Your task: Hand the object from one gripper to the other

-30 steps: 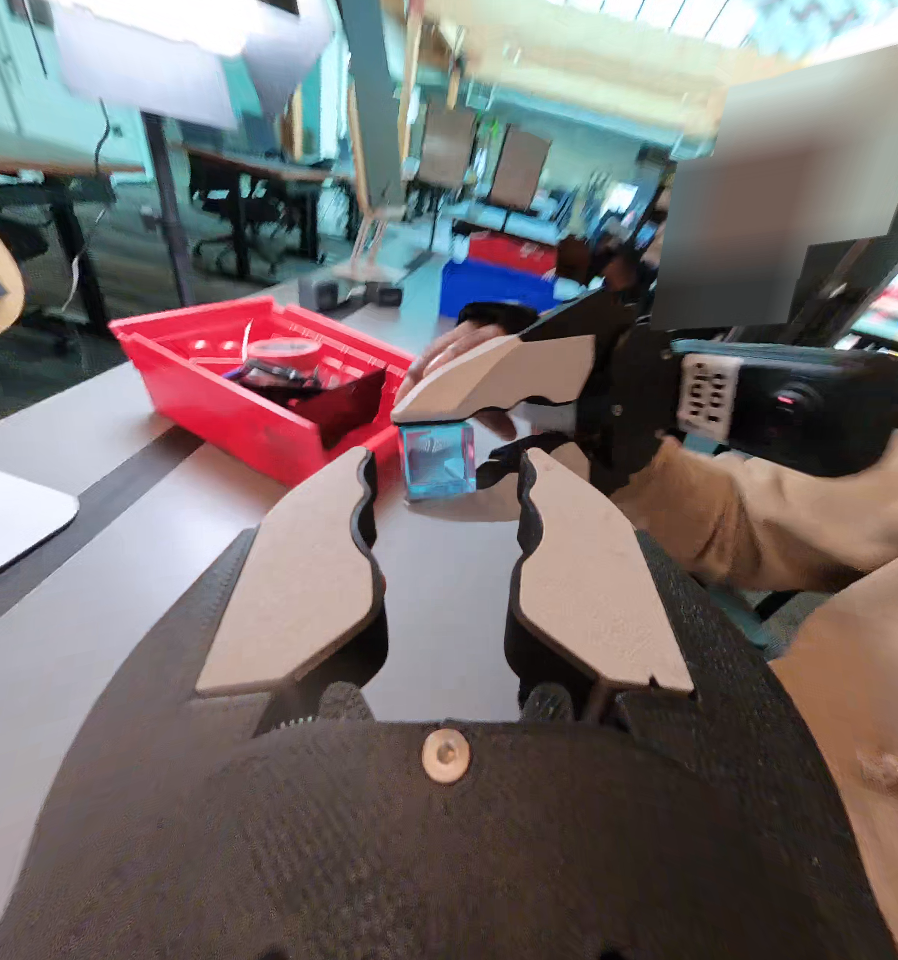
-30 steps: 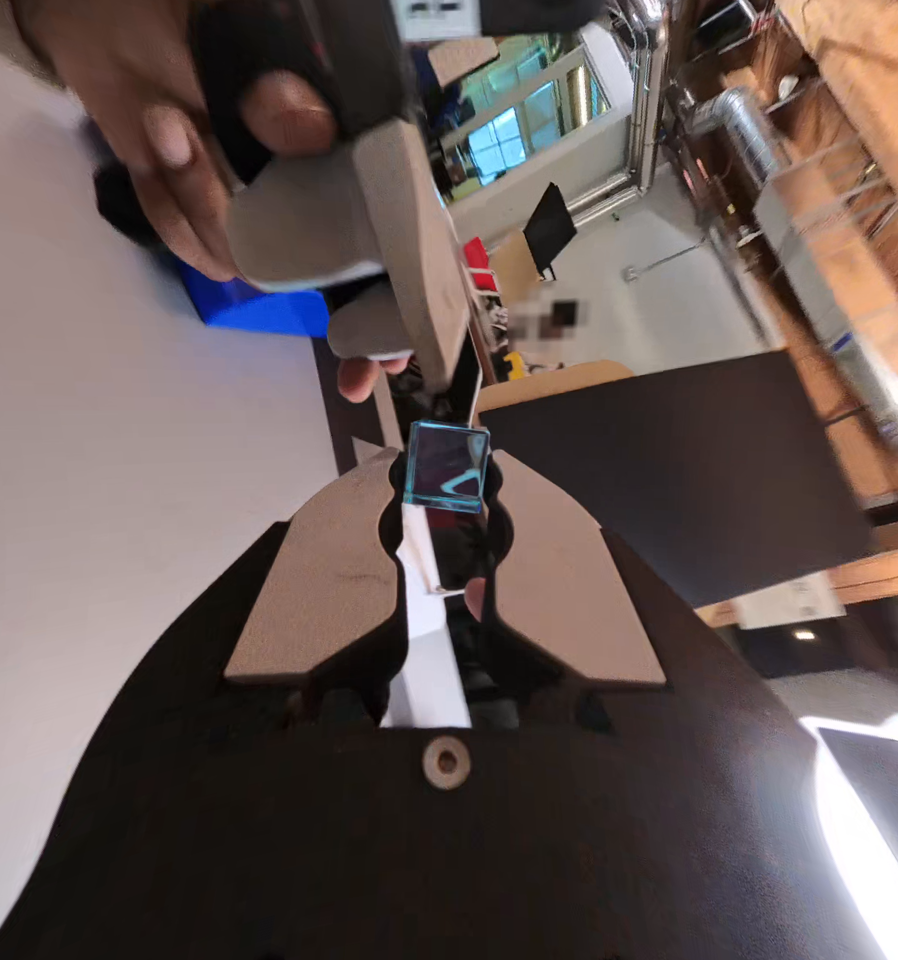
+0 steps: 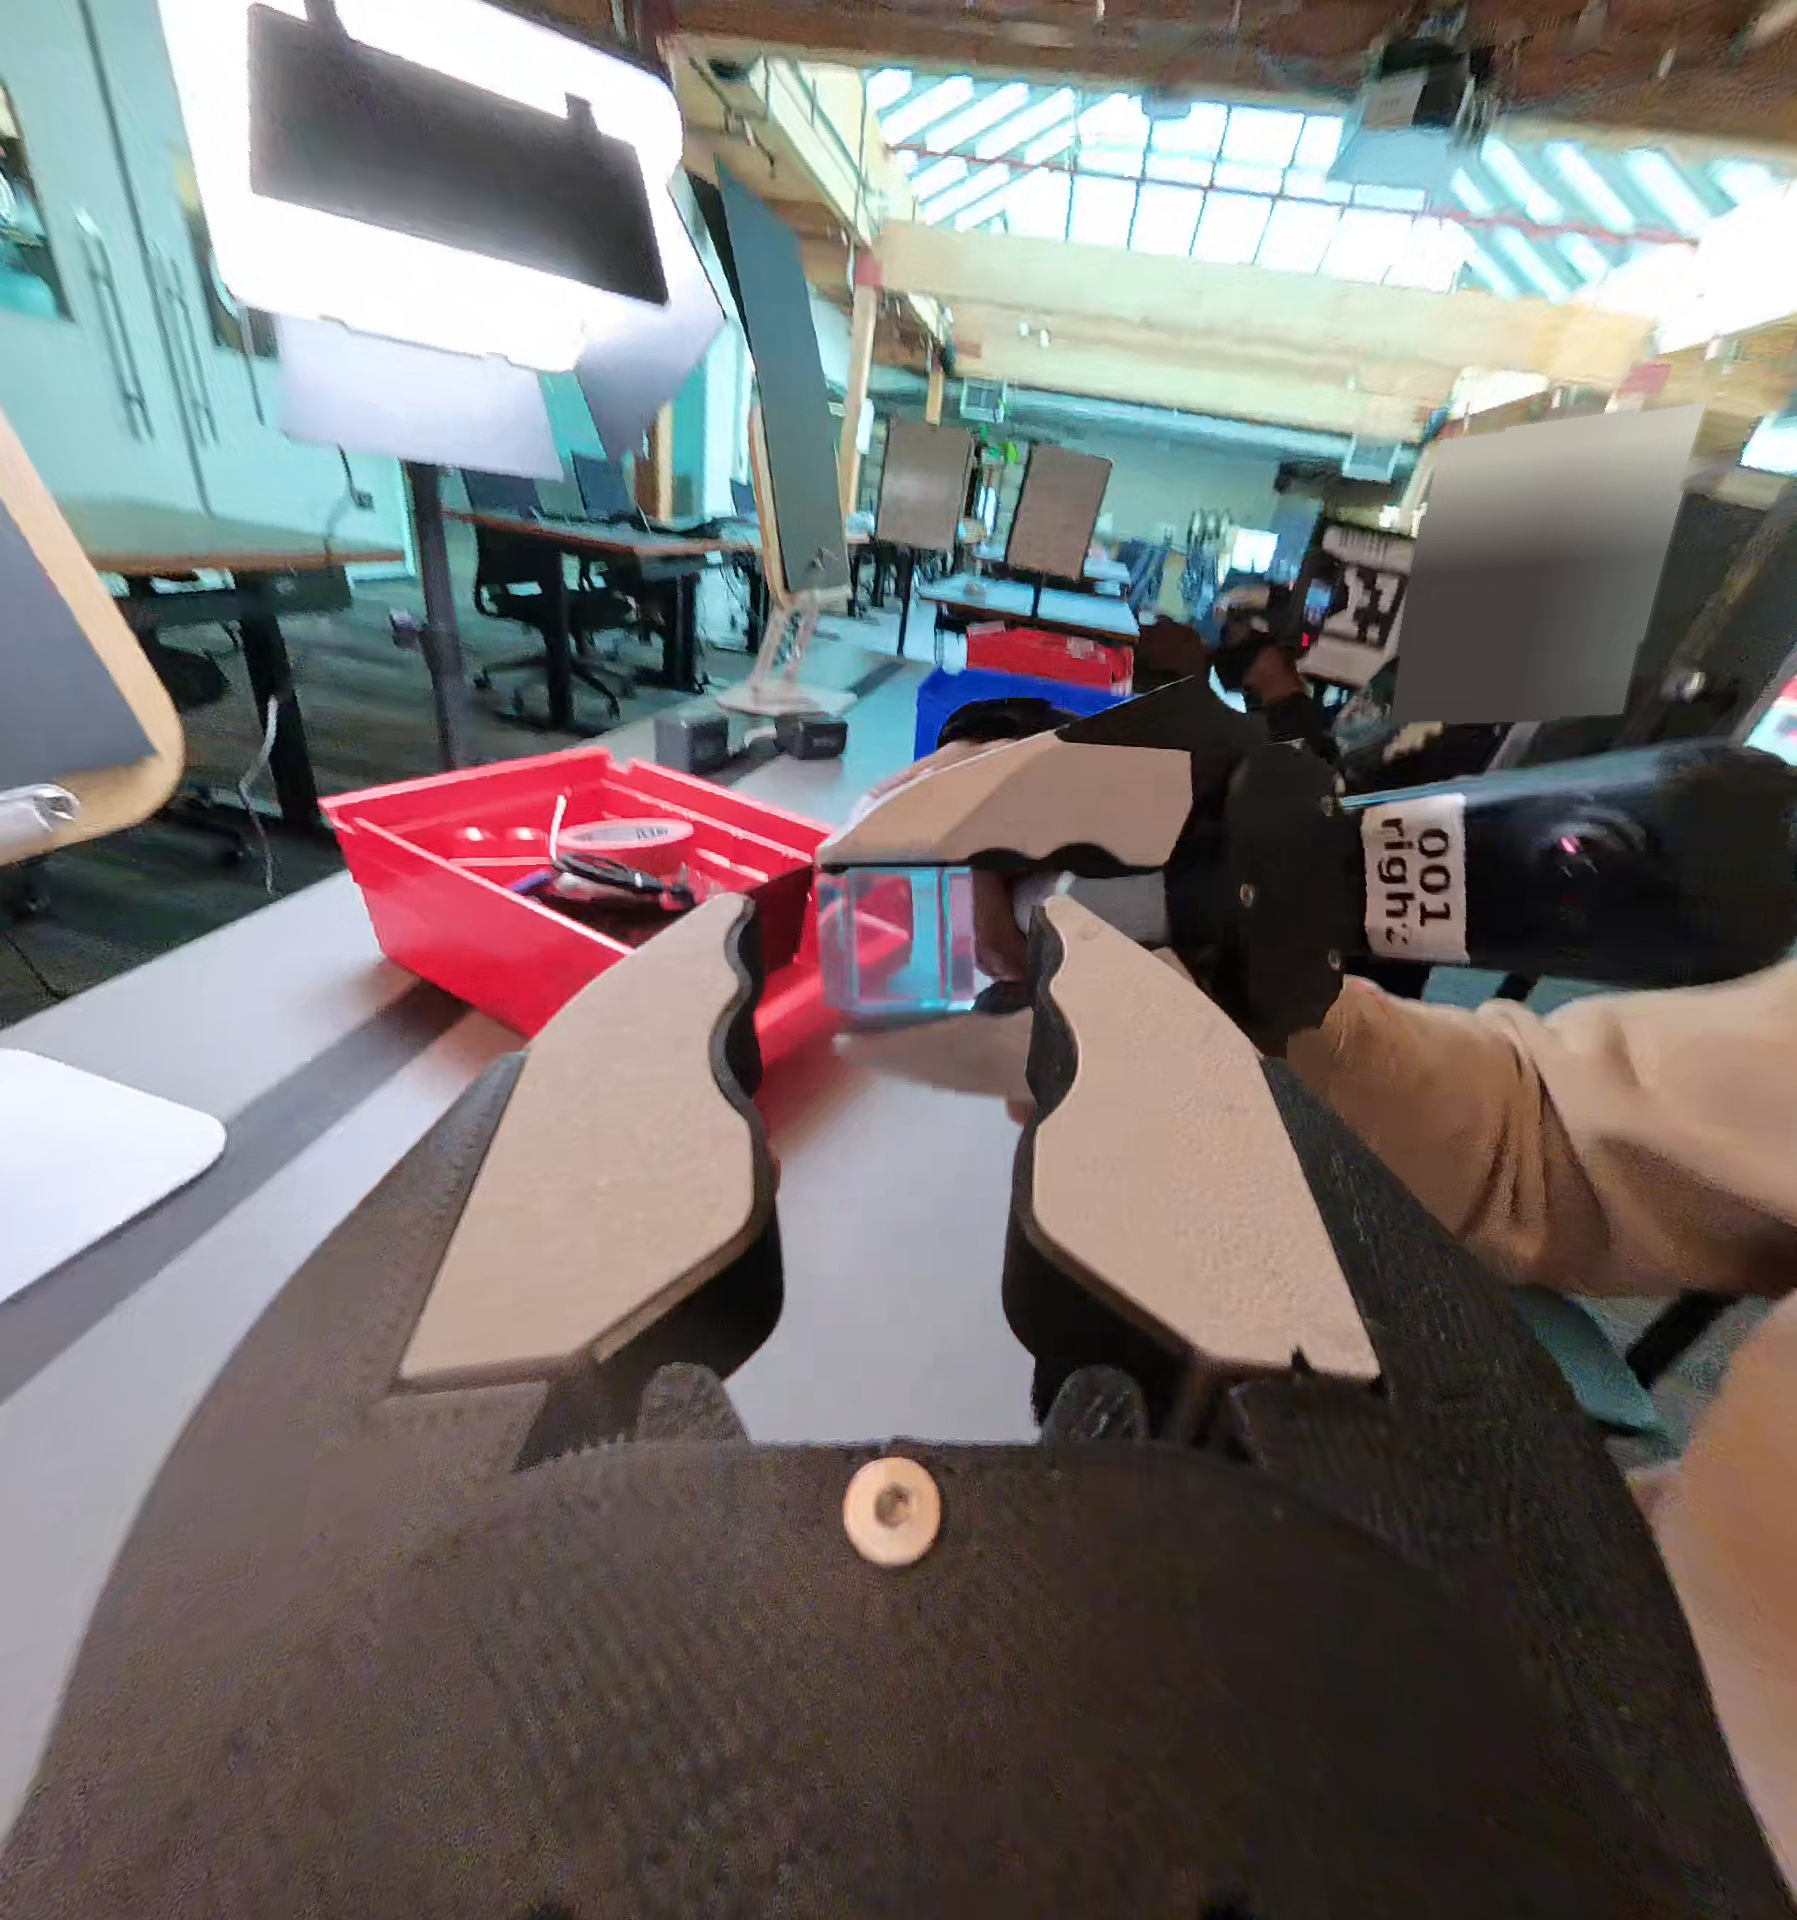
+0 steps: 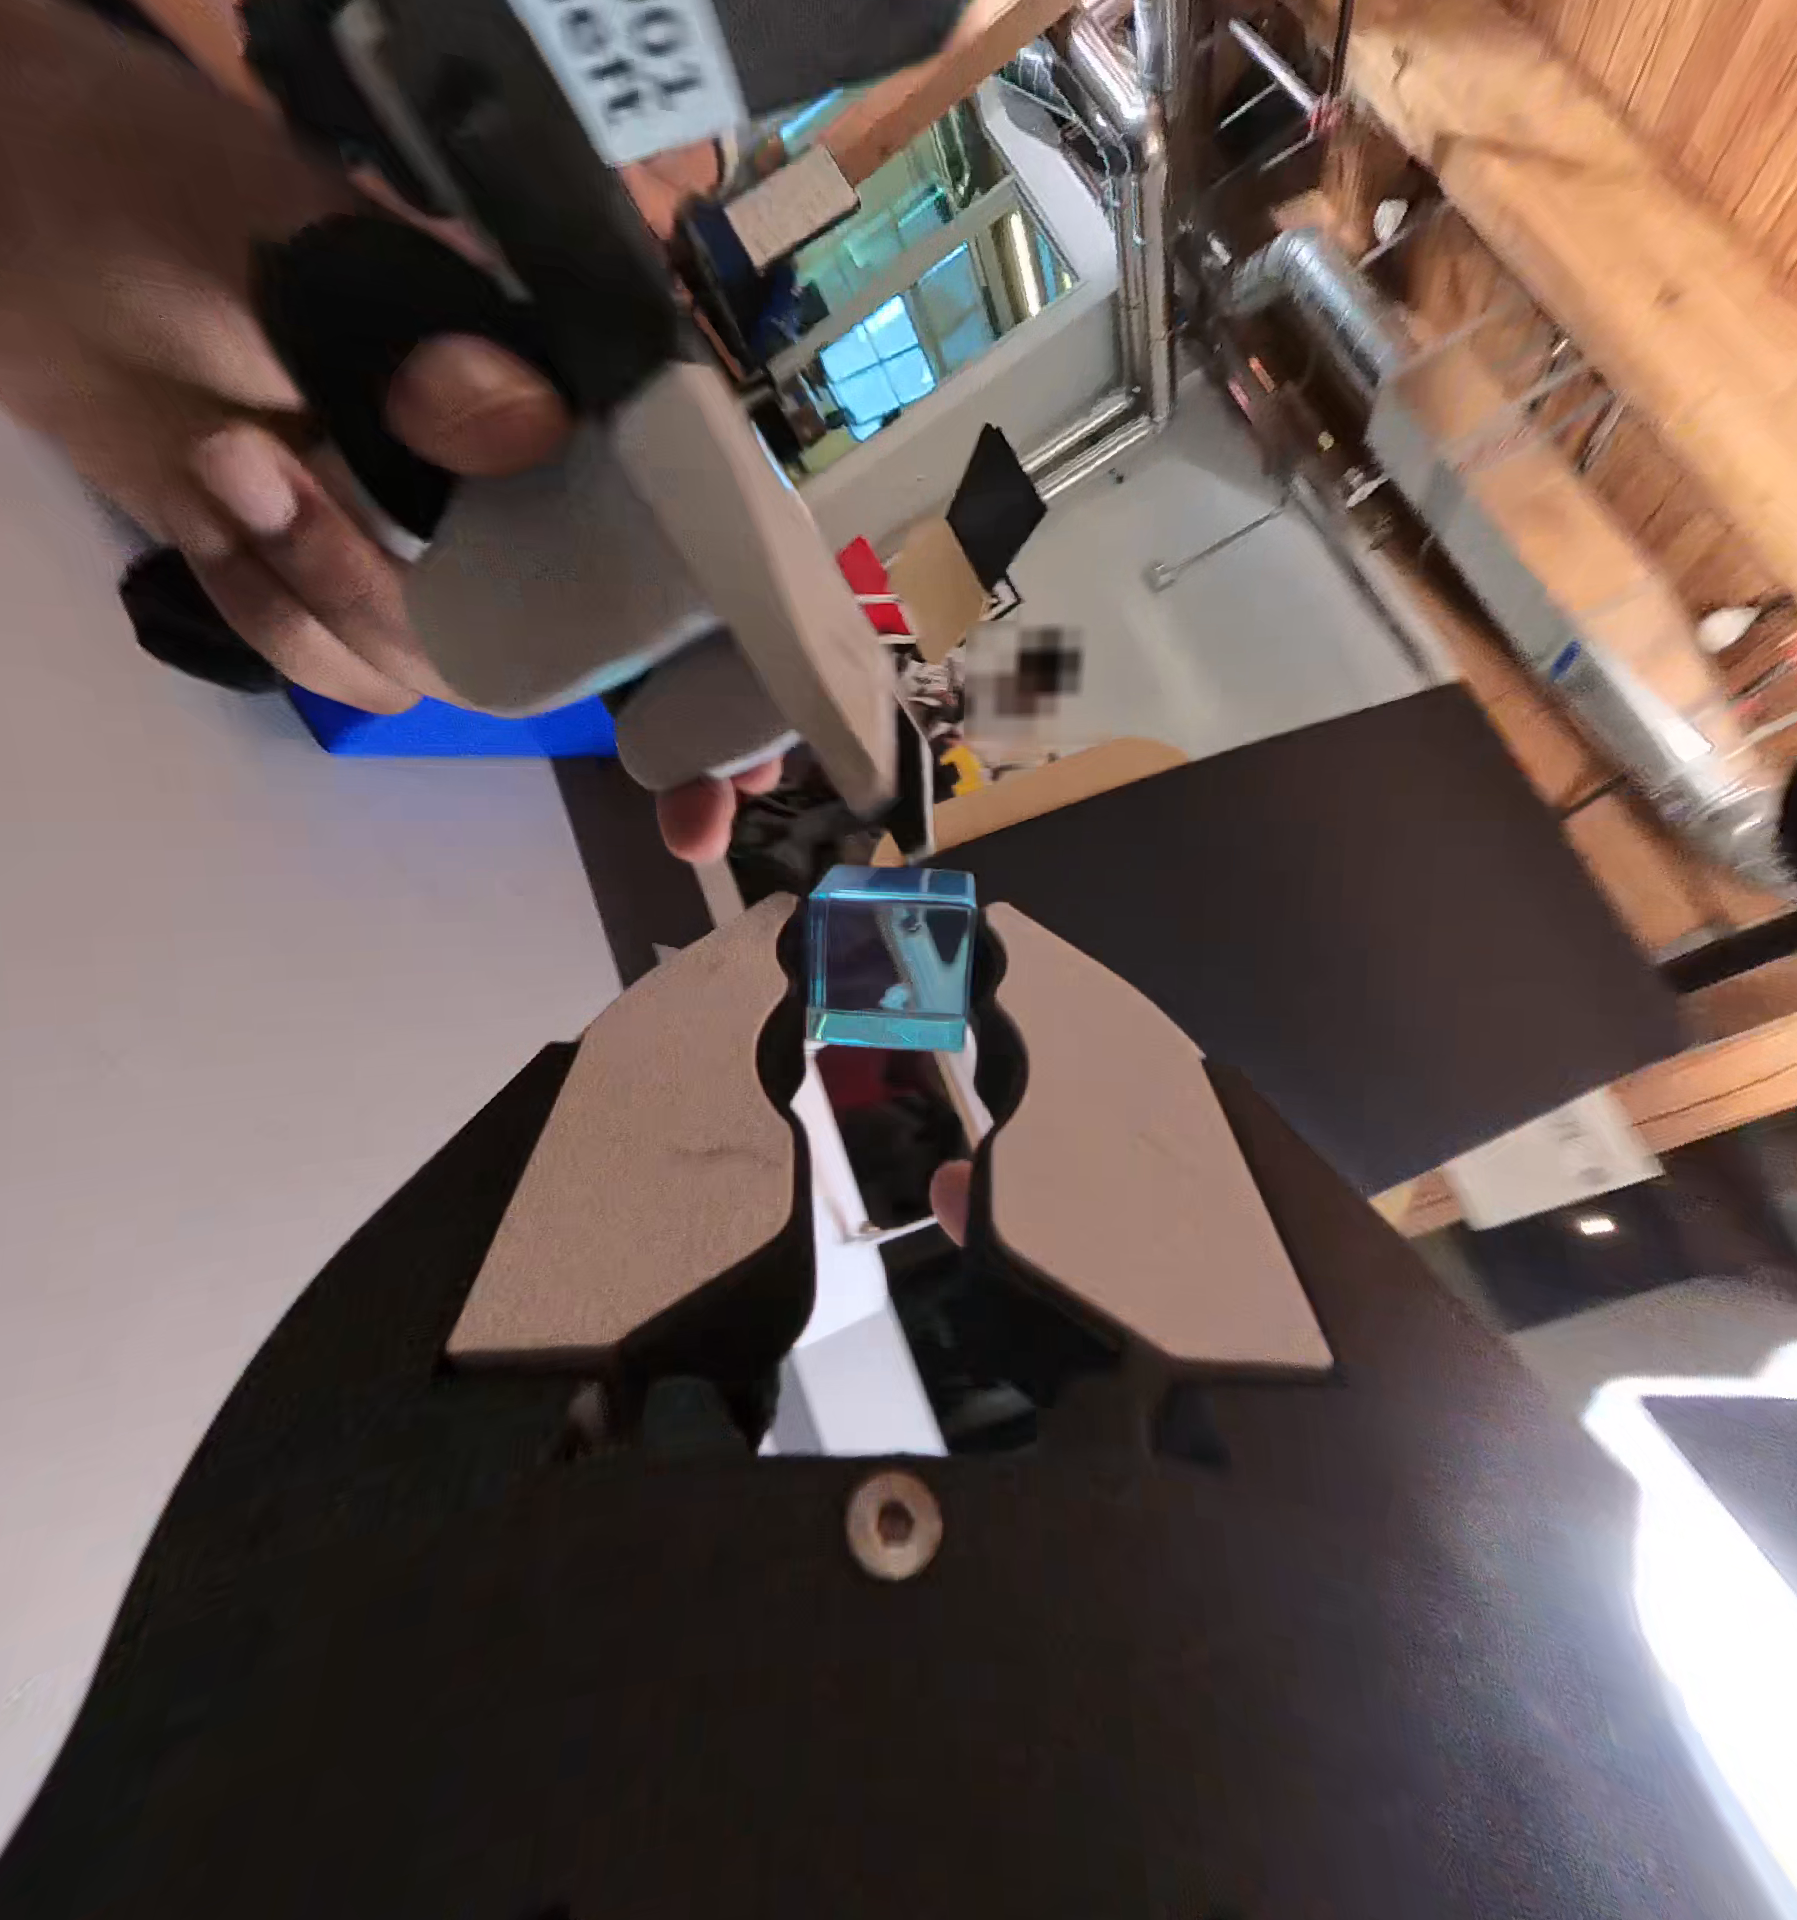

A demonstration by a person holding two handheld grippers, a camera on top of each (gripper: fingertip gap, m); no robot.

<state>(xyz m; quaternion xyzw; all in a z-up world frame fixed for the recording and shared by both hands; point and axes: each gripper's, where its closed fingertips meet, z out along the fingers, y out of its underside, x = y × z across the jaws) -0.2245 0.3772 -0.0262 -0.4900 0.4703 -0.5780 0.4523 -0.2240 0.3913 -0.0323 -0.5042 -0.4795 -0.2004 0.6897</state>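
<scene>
My right gripper (image 4: pixel 889 971) pinches a clear blue cube (image 4: pixel 891 971) at its fingertips, just before my left gripper (image 3: pixel 889 935) – fingers spread, empty – and near the red bin (image 3: pixel 478 925); hard, smooth, probably slippery – best gripped on its free flat faces.

Cube (image 4: pixel 892 971) btwn right tongs (image 4: pixel 889 961), left tongs (image 3: pixel 889 940) just beside, bin (image 3: pixel 478 914) behind
</scene>
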